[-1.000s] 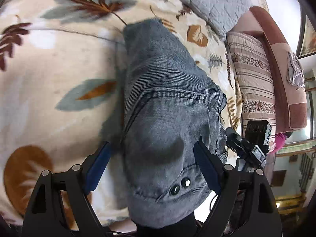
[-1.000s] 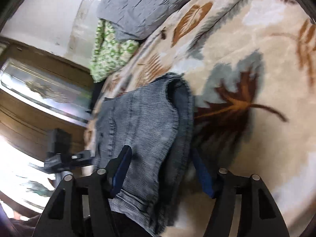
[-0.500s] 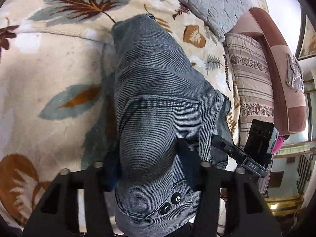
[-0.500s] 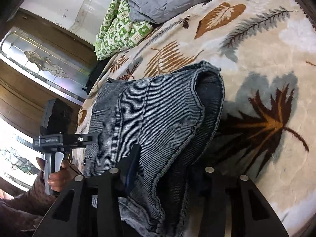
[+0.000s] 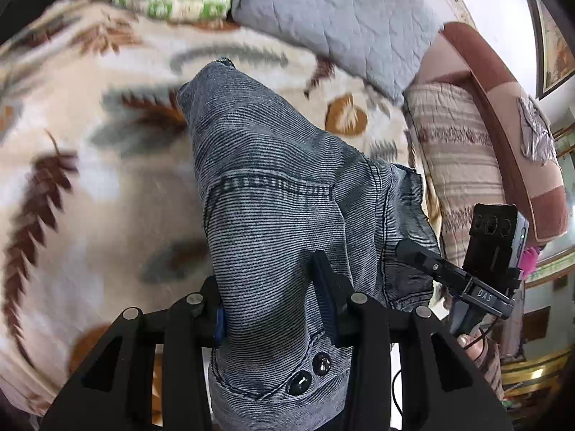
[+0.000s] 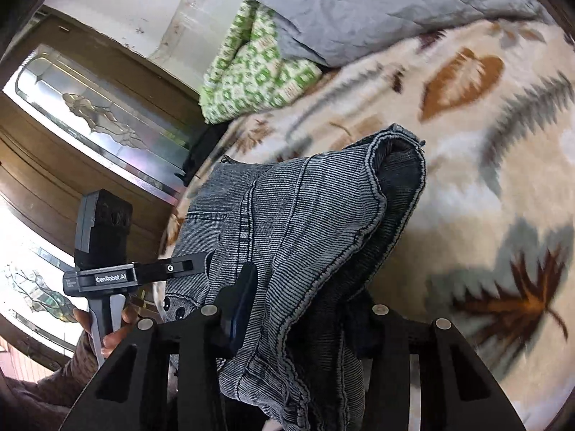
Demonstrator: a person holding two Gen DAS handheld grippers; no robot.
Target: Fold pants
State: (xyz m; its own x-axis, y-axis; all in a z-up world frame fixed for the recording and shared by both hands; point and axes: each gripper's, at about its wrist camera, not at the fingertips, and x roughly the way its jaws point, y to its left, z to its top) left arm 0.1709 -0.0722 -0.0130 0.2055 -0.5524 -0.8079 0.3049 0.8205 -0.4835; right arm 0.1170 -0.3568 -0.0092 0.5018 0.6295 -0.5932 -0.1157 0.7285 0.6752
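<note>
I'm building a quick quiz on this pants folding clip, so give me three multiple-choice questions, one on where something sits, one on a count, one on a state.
1. Where is the green patterned pillow?
A. At the far end of the bed, beside the grey quilt
B. Under the pants
C. On the floor

2. How many dark round buttons show near the waistband in the left wrist view?
A. None
B. Two
C. Five

3. What is the left gripper doing?
A. Open above the leaf blanket
B. Shut on the pants
C. Holding a pillow

Answers: 1 A, it lies against the quilt beyond the blanket. 2 B, two sit side by side. 3 B, denim is bunched between its pads, and the right gripper pinches the pants too.
</note>
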